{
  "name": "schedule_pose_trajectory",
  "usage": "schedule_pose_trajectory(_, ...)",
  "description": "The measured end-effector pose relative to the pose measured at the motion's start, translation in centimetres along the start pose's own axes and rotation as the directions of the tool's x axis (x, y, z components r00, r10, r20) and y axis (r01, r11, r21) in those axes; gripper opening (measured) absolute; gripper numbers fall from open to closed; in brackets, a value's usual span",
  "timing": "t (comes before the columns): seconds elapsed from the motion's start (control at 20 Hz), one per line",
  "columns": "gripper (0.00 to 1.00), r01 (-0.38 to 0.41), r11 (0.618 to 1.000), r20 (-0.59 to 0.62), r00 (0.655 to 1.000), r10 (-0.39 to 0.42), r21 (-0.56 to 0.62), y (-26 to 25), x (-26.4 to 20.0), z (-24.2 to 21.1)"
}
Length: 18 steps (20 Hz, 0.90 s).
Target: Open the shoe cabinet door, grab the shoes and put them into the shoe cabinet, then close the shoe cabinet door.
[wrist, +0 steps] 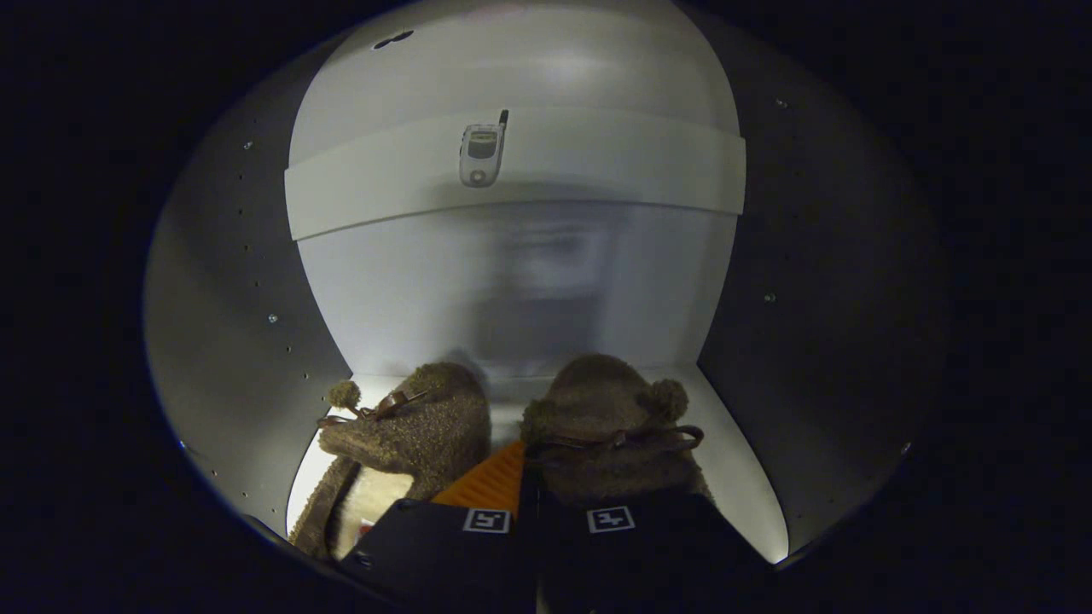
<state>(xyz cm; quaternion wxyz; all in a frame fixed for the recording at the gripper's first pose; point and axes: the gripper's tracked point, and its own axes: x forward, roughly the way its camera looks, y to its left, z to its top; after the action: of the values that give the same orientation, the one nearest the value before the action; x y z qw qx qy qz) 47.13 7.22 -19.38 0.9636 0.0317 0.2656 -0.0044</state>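
We are looking into the open shoe cabinet (529,290), its pale back panel ahead of us, dim side walls flaring out on either hand, and a white shelf (597,170) running across above. On that shelf sits a small flip phone (481,153), well clear of our work. Down on the cabinet's bottom board (740,477) lie the two fuzzy brown slippers, each with a pompom and a thin bow. The left slipper (409,435) rests a little skewed, its pale lining showing toward us; the right slipper (610,426) lies just beyond the tool (537,512), whose fingers stand close together. The right finger seems to lie against that slipper's heel, but we cannot tell whether both fingers press on it or have already let go, so we leave the grip uncertain. We judge the placing step as nearly done, with the door not yet closed. The risks from here are small but real: if the soft pile or the bow (623,439) catches on a finger as we back out, the slipper could drag forward toward the cabinet's front edge and stop the door from shutting; a sideways swing could also nudge the left slipper further askew.
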Motion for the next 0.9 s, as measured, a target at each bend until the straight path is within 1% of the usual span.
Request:
schedule_pose_trajectory(0.05,0.19,-0.006,1.000,-0.007,1.000,0.006,0.004,0.2,0.0,-0.2)
schedule_pose_trajectory(0.2,0.41,-0.026,0.999,-0.032,0.999,0.026,0.019,0.5,-1.2,-0.5)
schedule_pose_trajectory(0.25,0.46,-0.027,0.999,-0.043,0.999,0.028,0.017,0.4,-1.9,-0.6)
schedule_pose_trajectory(0.35,0.62,-0.026,1.000,-0.060,0.998,0.027,0.008,0.1,-2.9,-0.8)
schedule_pose_trajectory(0.4,0.73,-0.028,1.000,-0.065,0.997,0.029,0.006,-0.1,-3.5,-0.8)
schedule_pose_trajectory(0.45,0.78,-0.033,0.999,-0.076,0.997,0.033,0.008,-0.3,-4.2,-0.8)
schedule_pose_trajectory(0.5,0.86,-0.043,0.999,-0.083,0.996,0.044,0.010,-0.2,-4.8,-1.0)
schedule_pose_trajectory(0.55,0.92,-0.040,0.999,-0.088,0.995,0.040,0.001,-0.6,-5.5,-1.0)
schedule_pose_trajectory(0.6,0.98,-0.052,0.999,-0.094,0.994,0.051,-0.008,-0.7,-6.3,-1.1)
schedule_pose_trajectory(0.65,0.98,-0.061,0.998,-0.093,0.994,0.059,-0.020,-0.6,-7.2,-1.0)
schedule_pose_trajectory(0.7,0.97,-0.050,0.998,-0.085,0.995,0.047,-0.038,-1.0,-8.0,-0.8)
schedule_pose_trajectory(0.8,0.98,-0.062,0.997,-0.053,0.997,0.060,-0.046,-0.9,-9.9,0.0)
schedule_pose_trajectory(0.9,0.98,-0.055,0.997,-0.003,0.998,0.055,-0.052,-1.2,-11.5,1.0)
